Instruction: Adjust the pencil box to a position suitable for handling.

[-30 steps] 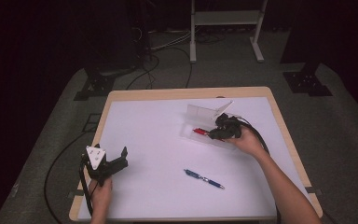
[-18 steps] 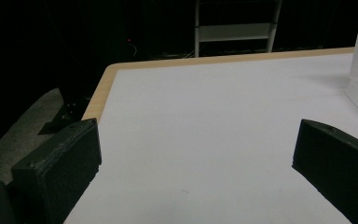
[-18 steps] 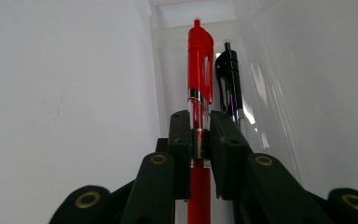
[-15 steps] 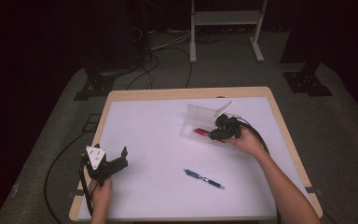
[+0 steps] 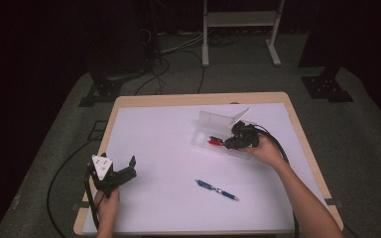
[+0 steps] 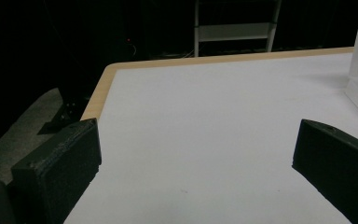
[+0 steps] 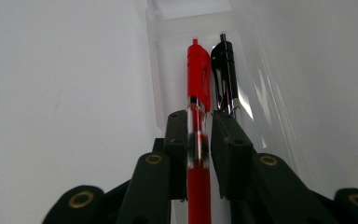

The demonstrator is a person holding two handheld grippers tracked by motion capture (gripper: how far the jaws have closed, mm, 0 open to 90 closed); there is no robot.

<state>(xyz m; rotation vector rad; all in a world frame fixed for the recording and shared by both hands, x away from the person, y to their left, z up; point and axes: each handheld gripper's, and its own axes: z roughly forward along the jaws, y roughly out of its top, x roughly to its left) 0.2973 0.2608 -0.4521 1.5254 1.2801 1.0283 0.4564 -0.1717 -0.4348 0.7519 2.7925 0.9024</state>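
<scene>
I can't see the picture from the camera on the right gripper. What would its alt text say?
Two black jaws of the right gripper hold a red pen lengthwise between them, over a clear plastic case on a white table. A black pen lies in the case beside the red one. The jaws have just been opening slightly, with the red pen between them.
</scene>
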